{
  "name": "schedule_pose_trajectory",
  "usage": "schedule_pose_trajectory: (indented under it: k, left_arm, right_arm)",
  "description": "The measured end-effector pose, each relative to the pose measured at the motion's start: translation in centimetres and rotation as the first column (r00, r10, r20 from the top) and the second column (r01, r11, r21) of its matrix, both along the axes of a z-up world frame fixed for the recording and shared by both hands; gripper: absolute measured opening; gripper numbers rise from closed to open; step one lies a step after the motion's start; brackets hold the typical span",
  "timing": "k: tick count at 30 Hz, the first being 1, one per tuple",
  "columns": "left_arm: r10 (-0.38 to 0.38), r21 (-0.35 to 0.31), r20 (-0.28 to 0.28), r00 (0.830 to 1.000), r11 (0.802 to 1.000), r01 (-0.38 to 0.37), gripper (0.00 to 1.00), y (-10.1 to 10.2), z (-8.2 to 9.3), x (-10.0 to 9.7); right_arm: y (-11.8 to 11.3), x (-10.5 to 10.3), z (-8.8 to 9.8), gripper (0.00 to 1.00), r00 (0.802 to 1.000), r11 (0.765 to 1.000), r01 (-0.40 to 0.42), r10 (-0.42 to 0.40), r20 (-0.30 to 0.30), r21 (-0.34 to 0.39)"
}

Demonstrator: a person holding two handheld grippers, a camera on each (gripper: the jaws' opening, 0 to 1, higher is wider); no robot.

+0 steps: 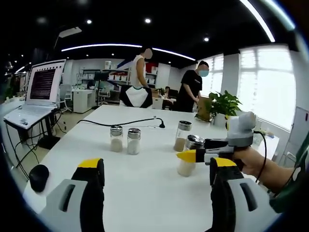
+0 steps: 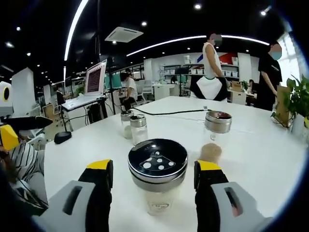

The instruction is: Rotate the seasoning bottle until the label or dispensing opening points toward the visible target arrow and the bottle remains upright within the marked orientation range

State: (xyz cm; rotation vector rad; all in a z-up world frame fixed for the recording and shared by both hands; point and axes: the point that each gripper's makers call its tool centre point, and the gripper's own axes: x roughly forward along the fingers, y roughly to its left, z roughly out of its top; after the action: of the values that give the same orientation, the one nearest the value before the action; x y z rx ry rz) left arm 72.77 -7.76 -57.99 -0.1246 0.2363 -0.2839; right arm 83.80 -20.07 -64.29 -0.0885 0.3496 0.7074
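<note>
A clear seasoning bottle [image 2: 157, 166] with a steel collar and a black lid with shaker holes stands upright on the white table [image 2: 251, 145]. It holds pale powder. My right gripper [image 2: 153, 175] is open, one jaw on each side of the bottle with a small gap at each. In the left gripper view this bottle [image 1: 192, 143] stands at centre right, the right gripper [image 1: 193, 155] reaching around it from the right in a person's hand. My left gripper [image 1: 157, 166] is open and holds nothing, well short of the bottle. Its yellow tip [image 2: 7, 135] shows at the far left.
Two small shakers [image 1: 124, 139] stand side by side at mid-table, and another lidded jar [image 1: 182, 134] stands behind the flanked bottle. A black cable [image 1: 125, 122] crosses the far table. A laptop [image 1: 41, 89] and a black mouse [image 1: 38, 177] lie left, a plant [image 1: 224, 104] right. Two people stand beyond.
</note>
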Motion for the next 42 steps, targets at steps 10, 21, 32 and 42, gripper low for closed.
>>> schedule_pose_trajectory:
  k: [10,21,32,42]
  left_arm:
    - [-0.004,-0.002,0.002,1.000,1.000,0.004,0.95,0.1,0.1,0.0]
    - [-0.013,-0.011,0.004,1.000,1.000,0.013,0.95,-0.3,0.4,-0.1]
    - [-0.006,-0.004,0.007,1.000,1.000,0.007,0.95,-0.2,0.7,-0.3]
    - [-0.009,-0.005,0.003,1.000,1.000,0.009,0.95,-0.3,0.5,-0.4]
  right_arm:
    - [-0.2,-0.6,-0.8,0.73,0.977,0.979,-0.206,0.206,-0.050,0.009]
    - [-0.8,-0.1,-0.6,0.57,0.929,0.929,-0.365,0.368,-0.046,0.053]
    - [0.4,-1.2,-0.4,0.41,0.878,0.878,-0.475,0.478,-0.036,0.061]
    - [0.3,-1.1,-0.5,0.40,0.874,0.873,-0.486,0.486,-0.004,0.032]
